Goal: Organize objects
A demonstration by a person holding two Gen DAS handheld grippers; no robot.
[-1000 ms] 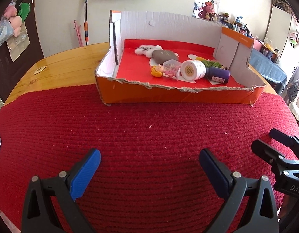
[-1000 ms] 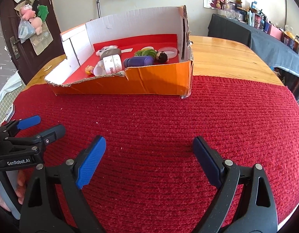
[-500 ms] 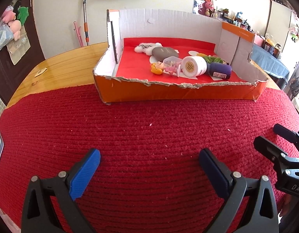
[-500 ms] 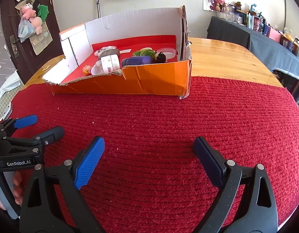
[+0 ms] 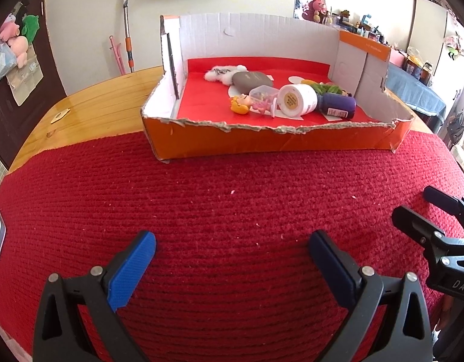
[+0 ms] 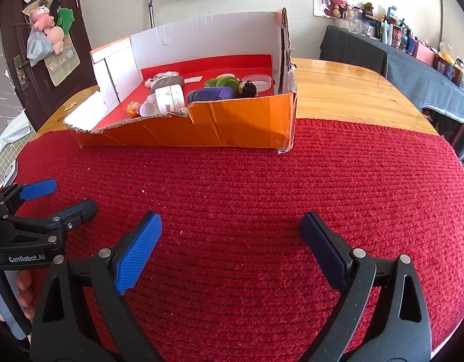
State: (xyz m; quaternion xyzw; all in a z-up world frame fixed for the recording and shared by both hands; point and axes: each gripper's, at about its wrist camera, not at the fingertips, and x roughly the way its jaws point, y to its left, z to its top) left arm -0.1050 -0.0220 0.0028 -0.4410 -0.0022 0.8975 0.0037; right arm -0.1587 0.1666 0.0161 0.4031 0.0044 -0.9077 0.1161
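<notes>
- Left gripper (image 5: 232,253) hangs spread over the red mat (image 5: 232,199), holding nothing.
- Right gripper (image 6: 230,235) is likewise spread and empty.
- Farther off, the box (image 5: 262,144) sits on the mat's far edge, holding the jar (image 5: 298,100), bottle (image 5: 337,105) and toys (image 5: 241,104).

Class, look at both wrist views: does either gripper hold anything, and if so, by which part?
Nothing is held. The left gripper and right gripper both have open jaws over the red mat.
</notes>
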